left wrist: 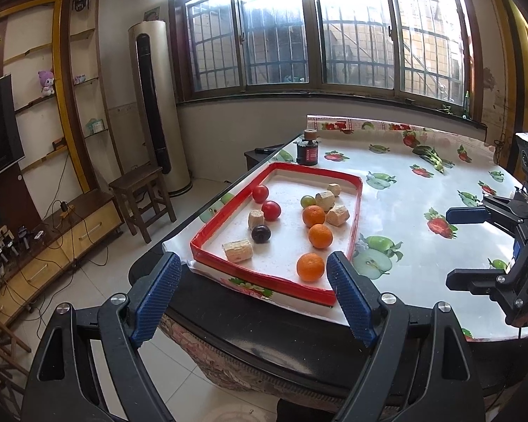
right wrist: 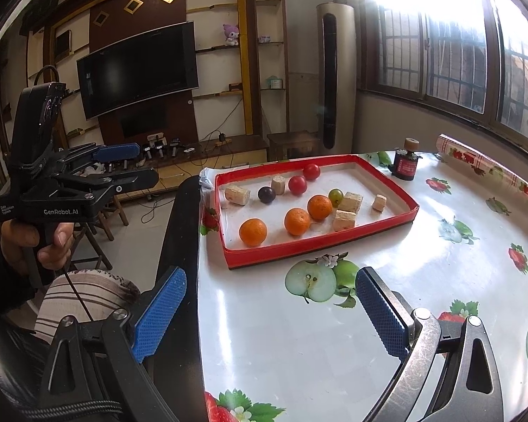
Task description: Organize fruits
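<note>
A red-rimmed tray (left wrist: 264,276) (right wrist: 316,241) lies at the table's near-left corner. It holds three oranges (left wrist: 310,267) (right wrist: 252,232), two red tomatoes (left wrist: 271,210) (right wrist: 297,185), a dark plum (left wrist: 261,234) (right wrist: 266,194), a green grape (left wrist: 307,201) (right wrist: 335,195) and several beige chunks (left wrist: 237,250) (right wrist: 345,219). My left gripper (left wrist: 255,256) (right wrist: 148,163) hovers open off the table's edge, just short of the tray, holding nothing. My right gripper (right wrist: 271,274) (left wrist: 454,246) is open and empty over the tablecloth, right of the tray.
The table (right wrist: 422,281) wears a glossy fruit-print cloth. A dark jar with a red label (left wrist: 308,151) (right wrist: 406,165) stands behind the tray. A green vegetable (left wrist: 431,158) lies at the far side. A wooden stool (left wrist: 140,193) stands on the floor to the left. A hand (right wrist: 52,242) grips the left tool.
</note>
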A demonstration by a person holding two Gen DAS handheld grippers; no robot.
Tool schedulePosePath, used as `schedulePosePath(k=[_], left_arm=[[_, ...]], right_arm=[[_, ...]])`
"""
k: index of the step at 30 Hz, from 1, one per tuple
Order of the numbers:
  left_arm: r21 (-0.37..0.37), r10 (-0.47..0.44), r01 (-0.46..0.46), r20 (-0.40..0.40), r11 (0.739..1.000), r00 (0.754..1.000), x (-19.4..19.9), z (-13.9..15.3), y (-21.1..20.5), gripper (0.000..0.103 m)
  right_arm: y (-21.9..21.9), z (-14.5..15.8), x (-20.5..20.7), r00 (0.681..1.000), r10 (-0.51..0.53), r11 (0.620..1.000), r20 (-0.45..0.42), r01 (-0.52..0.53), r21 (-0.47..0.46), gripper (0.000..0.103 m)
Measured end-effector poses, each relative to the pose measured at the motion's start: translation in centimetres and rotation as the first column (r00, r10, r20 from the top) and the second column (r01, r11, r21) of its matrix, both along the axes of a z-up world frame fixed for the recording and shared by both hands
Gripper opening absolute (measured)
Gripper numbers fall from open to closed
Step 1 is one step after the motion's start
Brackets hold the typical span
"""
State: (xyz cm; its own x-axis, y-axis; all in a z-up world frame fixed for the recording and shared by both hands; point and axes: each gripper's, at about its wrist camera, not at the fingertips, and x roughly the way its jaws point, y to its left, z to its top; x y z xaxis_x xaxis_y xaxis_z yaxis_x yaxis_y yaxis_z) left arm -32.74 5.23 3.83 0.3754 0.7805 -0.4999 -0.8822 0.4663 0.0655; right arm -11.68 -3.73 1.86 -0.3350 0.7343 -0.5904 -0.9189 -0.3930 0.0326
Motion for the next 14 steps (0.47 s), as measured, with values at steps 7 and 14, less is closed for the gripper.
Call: schedulePosePath(k=[7,14], left_arm=[[-0.002,0.021,-0.020,0.020,1.000,1.000,-0.67,-0.13,0.31,0.085],[-0.004,0.023,-0.023,0.023,1.000,0.999,-0.86,-0.15,0.40,0.085]], right_arm=[[0.20,-0.19,-0.64,1.000,0.011,1.000,0.011,-0.011,-0.004,0.098],[0.21,-0.30,-0.98,1.000,0.017,1.000,0.017,-0.017,-0.009,0.098]])
